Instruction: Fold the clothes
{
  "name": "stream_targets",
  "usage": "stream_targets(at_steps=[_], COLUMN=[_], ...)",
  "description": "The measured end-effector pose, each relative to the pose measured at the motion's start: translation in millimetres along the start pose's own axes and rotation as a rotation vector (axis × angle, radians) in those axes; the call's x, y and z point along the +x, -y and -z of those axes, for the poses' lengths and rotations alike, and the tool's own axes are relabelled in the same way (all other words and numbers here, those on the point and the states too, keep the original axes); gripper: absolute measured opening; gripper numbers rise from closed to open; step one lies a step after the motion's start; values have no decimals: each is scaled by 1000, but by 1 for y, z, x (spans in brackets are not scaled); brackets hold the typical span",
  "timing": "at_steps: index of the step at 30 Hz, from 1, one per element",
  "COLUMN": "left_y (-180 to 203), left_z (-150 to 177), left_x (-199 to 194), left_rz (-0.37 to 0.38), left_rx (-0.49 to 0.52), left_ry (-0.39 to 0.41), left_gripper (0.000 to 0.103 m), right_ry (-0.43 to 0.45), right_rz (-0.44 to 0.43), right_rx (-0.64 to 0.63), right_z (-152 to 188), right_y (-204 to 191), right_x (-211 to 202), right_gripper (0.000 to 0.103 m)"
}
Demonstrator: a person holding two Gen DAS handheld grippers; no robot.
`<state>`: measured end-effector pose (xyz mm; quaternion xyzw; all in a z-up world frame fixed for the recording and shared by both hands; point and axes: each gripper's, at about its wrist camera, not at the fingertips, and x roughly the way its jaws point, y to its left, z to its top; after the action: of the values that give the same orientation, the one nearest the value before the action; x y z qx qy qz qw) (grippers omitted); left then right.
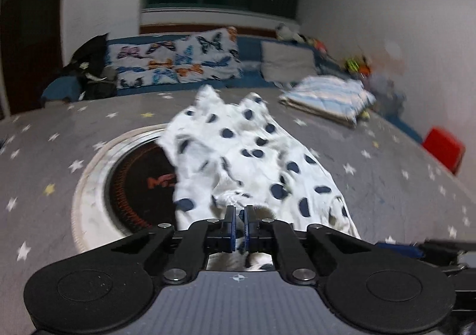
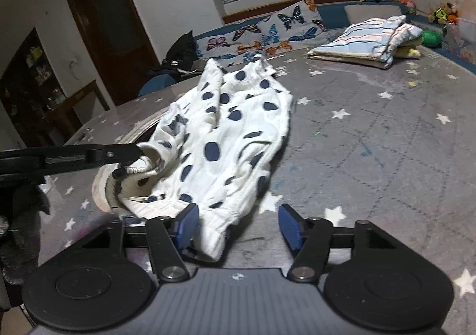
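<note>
A white garment with dark blue polka dots [image 1: 253, 153] lies crumpled on the grey star-patterned table cover [image 1: 386, 180]. My left gripper [image 1: 239, 216] is shut on the garment's near edge, fabric bunched between its blue pads. In the right wrist view the same garment [image 2: 226, 138] spreads across the middle, and the left gripper [image 2: 138, 153] reaches in from the left, pinching the elastic edge. My right gripper [image 2: 238, 228] is open, with a corner of the garment lying between its fingers, close to the left pad [image 2: 187, 225].
A round black and white inset [image 1: 131, 186] in the table lies partly under the garment. A folded striped blanket [image 2: 366, 40] sits at the far right. A butterfly-print cushion [image 1: 175, 58] and toys line the bench behind. A red box [image 1: 443, 147] stands at the right edge.
</note>
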<state>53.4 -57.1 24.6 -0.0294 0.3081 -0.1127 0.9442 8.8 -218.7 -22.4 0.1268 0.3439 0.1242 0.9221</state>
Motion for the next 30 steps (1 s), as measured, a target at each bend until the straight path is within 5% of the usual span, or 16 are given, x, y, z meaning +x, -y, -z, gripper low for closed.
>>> stream_targets(at_steps=[6,11,13,15,16,22,30], left_y=[-34,-21,-6,12,21,52,49], left_z=[14,14,11,9,8,0,-8], left_x=[-21,-30,-28,-25,-21,17,63], left_rz=[-54,3,36,51,53,69,24], left_rx=[-91,-29,20,78,104,179,95], left_ry=[-4,3,7,9,9,-41,-138], left_gripper=[2,6,19,54,57,58,56], right_ry=[-21,-18,-15,-12,-11,-7,-12], right_rz=[-33,-27,-24,-21,-20,-29,-31], right_rx=[-13,2,0,-3,-4,1,3], right_z=[1,2,2,2,2,2,3], right_y=[-7,-8,-8,-8,-8,-4,-3], right_x=[8,7,5,4,4,2,5], right_gripper=[34,19,18,16,16,14,15])
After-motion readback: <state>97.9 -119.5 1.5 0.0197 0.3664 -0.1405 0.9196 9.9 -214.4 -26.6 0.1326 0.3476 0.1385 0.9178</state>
